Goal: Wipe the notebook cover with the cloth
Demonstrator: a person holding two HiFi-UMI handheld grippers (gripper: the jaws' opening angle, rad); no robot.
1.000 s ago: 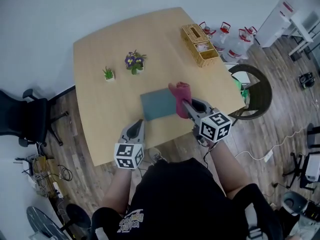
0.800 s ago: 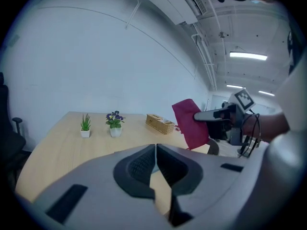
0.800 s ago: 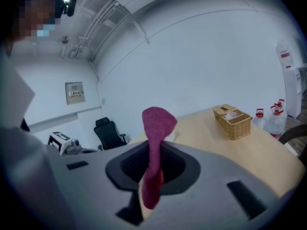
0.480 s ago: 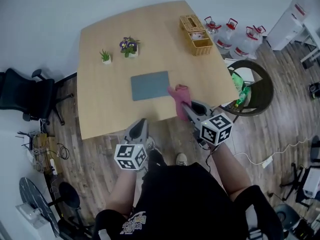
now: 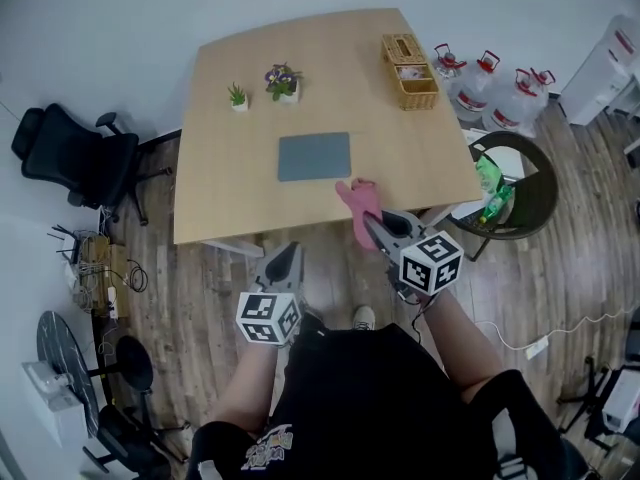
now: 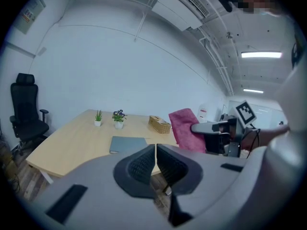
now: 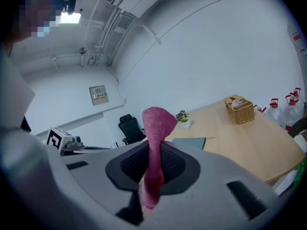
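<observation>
Notebook lies flat at the centre of the table, upper middle of frame, apart from both tools. Right hand-held gripper, just below the table's near edge, pinches one pink cloth. Left hand-held gripper, lower left of it, jaws pressed together. Bare tabletop separates cloth and notebook. Beyond: two plants, one basket. Upper right: three jugs

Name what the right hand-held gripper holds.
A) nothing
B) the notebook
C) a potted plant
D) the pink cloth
D: the right hand-held gripper has its jaws clamped on the cloth, while the notebook lies untouched on the table.
</observation>
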